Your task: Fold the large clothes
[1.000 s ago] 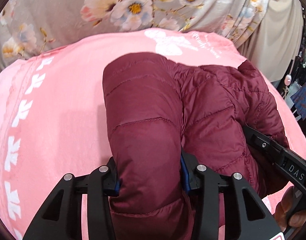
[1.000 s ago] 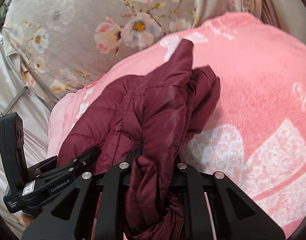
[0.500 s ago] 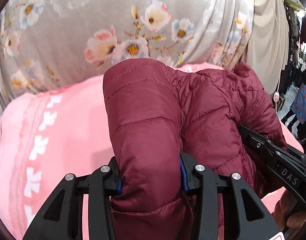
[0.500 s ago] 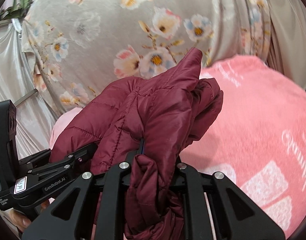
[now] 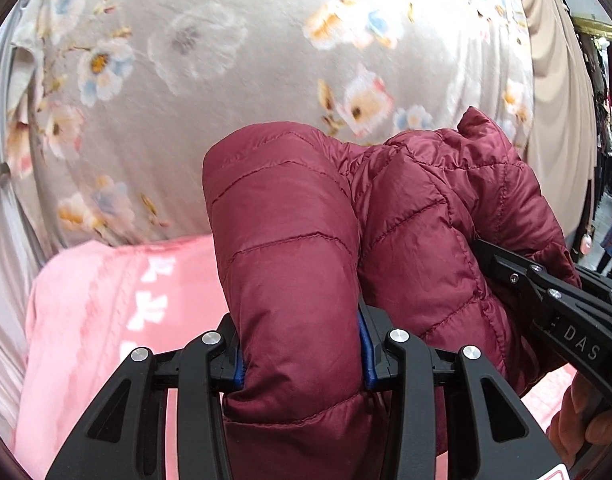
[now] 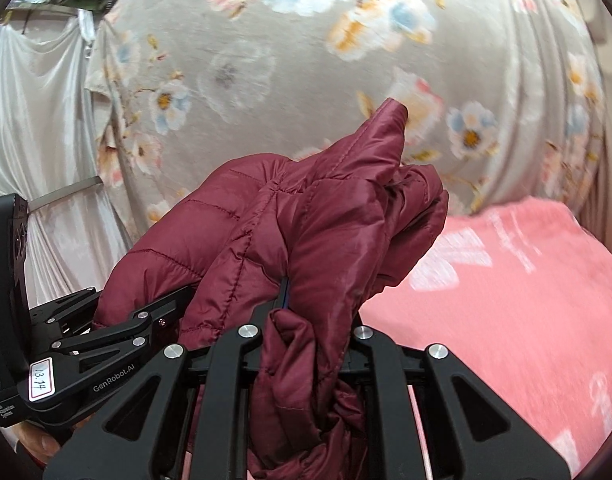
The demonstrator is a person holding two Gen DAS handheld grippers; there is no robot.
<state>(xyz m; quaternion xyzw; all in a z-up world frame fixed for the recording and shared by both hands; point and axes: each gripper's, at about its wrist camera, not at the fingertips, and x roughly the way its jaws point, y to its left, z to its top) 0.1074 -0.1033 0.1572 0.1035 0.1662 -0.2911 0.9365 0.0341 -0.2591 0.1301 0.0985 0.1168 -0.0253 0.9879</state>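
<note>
A maroon quilted puffer jacket [image 5: 386, 240] is bunched up and held in the air above the pink blanket [image 5: 98, 304]. My left gripper [image 5: 300, 356] is shut on a thick padded fold of it. My right gripper [image 6: 306, 332] is shut on another bunched part of the jacket [image 6: 306, 240], which hangs down between its fingers. The right gripper also shows at the right edge of the left wrist view [image 5: 566, 320], and the left gripper shows at the lower left of the right wrist view [image 6: 86, 344]. The two grippers are close side by side.
A grey floral cloth [image 5: 226, 60] hangs behind the pink blanket [image 6: 526, 300]. A white satin drape [image 6: 34, 120] hangs at the left. A beige curtain [image 5: 558, 100] and a shop aisle lie at the far right.
Both grippers have risen with the jacket, lifting it off the pink blanket. The blanket has dropped lower in both views and the floral cloth fills more of them.
</note>
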